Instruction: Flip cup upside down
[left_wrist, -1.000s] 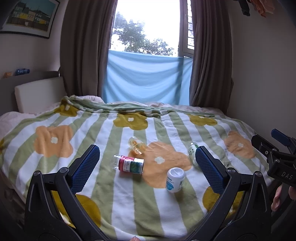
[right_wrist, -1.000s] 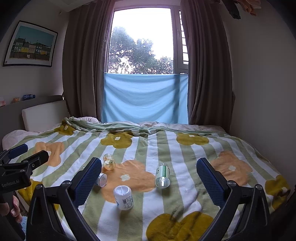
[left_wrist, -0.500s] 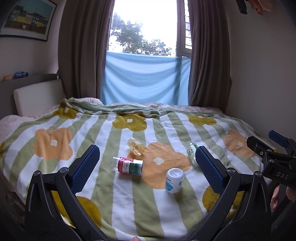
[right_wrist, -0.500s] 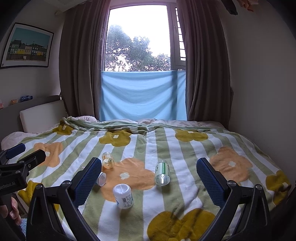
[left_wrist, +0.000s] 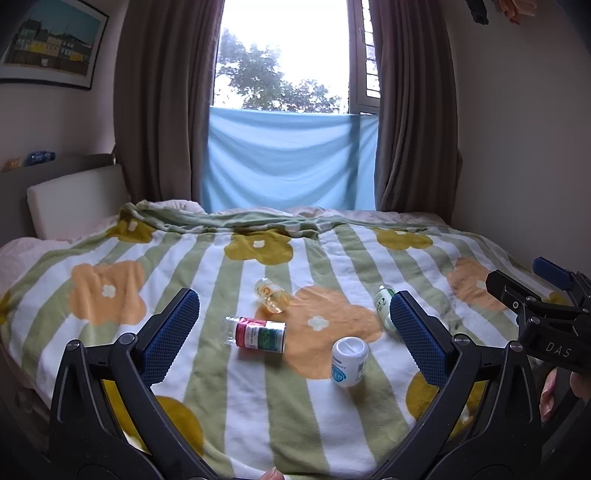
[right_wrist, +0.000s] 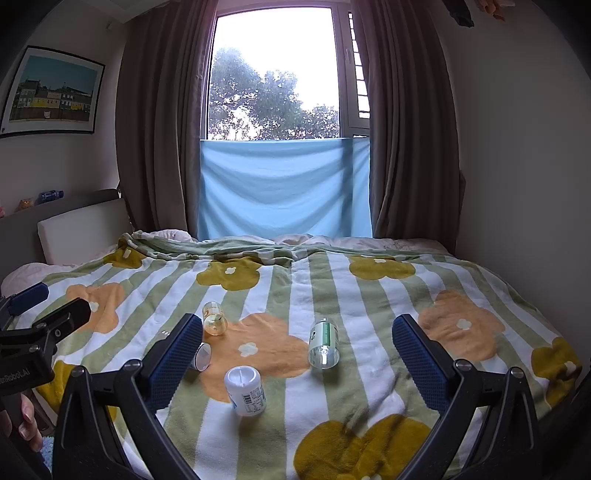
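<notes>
Several small containers lie on a flower-patterned blanket (left_wrist: 207, 376). A clear yellowish cup (left_wrist: 271, 295) (right_wrist: 214, 317) lies on its side. A red-labelled bottle (left_wrist: 260, 332) also lies flat; in the right wrist view it is mostly hidden behind a finger. A white container (left_wrist: 349, 362) (right_wrist: 245, 391) stands upright nearest me. A green-labelled clear bottle (left_wrist: 384, 306) (right_wrist: 324, 343) lies on the right. My left gripper (left_wrist: 291, 306) and right gripper (right_wrist: 297, 325) both hover open above the bed's near edge, holding nothing.
The bed fills the room between a headboard and pillow (left_wrist: 74, 199) on the left and a wall (right_wrist: 517, 206) on the right. Curtains and a blue cloth (left_wrist: 288, 158) hang behind. A person's hand (right_wrist: 26, 421) holds the left gripper's handle.
Only slight camera sway. The containers have not moved, and both grippers have stayed open.
</notes>
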